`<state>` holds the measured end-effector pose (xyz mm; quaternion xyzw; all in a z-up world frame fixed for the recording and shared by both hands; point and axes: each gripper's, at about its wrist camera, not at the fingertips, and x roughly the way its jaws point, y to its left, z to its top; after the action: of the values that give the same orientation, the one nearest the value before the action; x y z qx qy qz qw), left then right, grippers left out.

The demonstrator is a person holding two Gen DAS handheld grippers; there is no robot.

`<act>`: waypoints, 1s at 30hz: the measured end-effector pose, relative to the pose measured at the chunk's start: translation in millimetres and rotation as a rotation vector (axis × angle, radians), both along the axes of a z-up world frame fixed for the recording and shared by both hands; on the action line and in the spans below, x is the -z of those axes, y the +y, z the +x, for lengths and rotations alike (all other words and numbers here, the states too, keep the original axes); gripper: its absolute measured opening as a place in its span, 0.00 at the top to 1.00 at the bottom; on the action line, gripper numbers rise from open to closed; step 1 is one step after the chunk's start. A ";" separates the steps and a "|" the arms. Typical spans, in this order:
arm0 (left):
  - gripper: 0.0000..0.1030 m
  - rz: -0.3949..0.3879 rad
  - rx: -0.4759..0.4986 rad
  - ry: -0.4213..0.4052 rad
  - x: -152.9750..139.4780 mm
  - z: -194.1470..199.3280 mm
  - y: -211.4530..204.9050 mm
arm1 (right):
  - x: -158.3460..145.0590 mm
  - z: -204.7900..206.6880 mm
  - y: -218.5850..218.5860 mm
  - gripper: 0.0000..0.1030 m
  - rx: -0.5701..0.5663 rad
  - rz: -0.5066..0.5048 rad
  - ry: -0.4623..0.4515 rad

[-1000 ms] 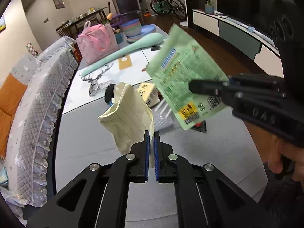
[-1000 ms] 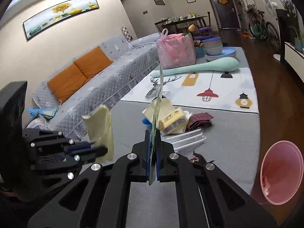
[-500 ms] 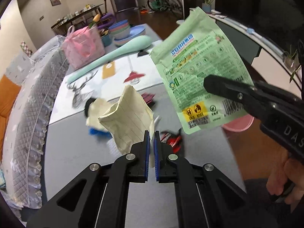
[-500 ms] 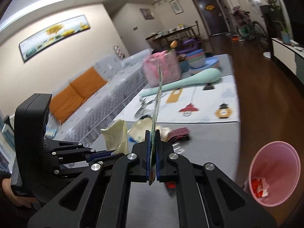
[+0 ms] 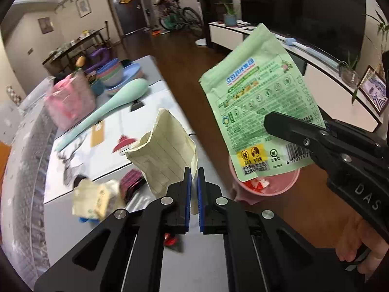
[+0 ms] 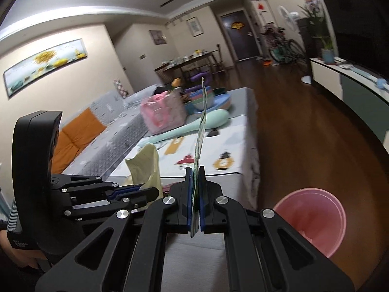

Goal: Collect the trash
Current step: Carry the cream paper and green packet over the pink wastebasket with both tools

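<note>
My left gripper (image 5: pixel 193 172) is shut on a crumpled pale yellow lined paper (image 5: pixel 165 150) and holds it above the table's right edge. My right gripper (image 6: pixel 194 172) is shut on a green snack pouch (image 5: pixel 260 112), seen edge-on in the right wrist view (image 6: pixel 200 133). The pouch hangs above a pink bin (image 5: pixel 265 185) on the floor beside the table, with red and white scraps inside. In the right wrist view the bin (image 6: pixel 313 219) is at lower right and the left gripper (image 6: pixel 145 191) with the paper (image 6: pixel 145 168) is at left.
On the grey table (image 5: pixel 102 243) lie more wrappers: a yellow packet (image 5: pixel 94 202), a dark red one (image 5: pixel 131 180), a red scrap (image 5: pixel 171 239). Further back are a mint spoon-shaped object (image 5: pixel 109 104), a pink bag (image 5: pixel 70 99) and stacked bowls (image 5: pixel 114 73). A sofa (image 6: pixel 97 136) runs along the left.
Both grippers have swung to the right, off the middle of the table toward its edge. The pink bin has come under the pouch. Both holds are unchanged.
</note>
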<state>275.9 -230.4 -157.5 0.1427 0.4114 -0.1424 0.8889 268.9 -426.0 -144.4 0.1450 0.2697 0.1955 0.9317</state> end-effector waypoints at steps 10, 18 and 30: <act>0.95 -0.049 0.095 0.021 8.0 22.0 -54.5 | 7.4 -3.2 -66.4 0.95 0.137 0.021 0.012; 0.95 -0.050 0.134 0.030 14.6 34.9 -81.2 | 15.9 2.6 -93.4 0.95 0.189 0.025 0.030; 0.95 -0.103 0.192 0.085 55.1 62.7 -127.3 | 51.2 23.8 -134.1 0.96 0.295 -0.012 0.183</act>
<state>338.6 -357.7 -212.6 0.1292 0.4252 -0.2539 0.8591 292.7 -560.1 -195.5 0.1946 0.3303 0.0412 0.9227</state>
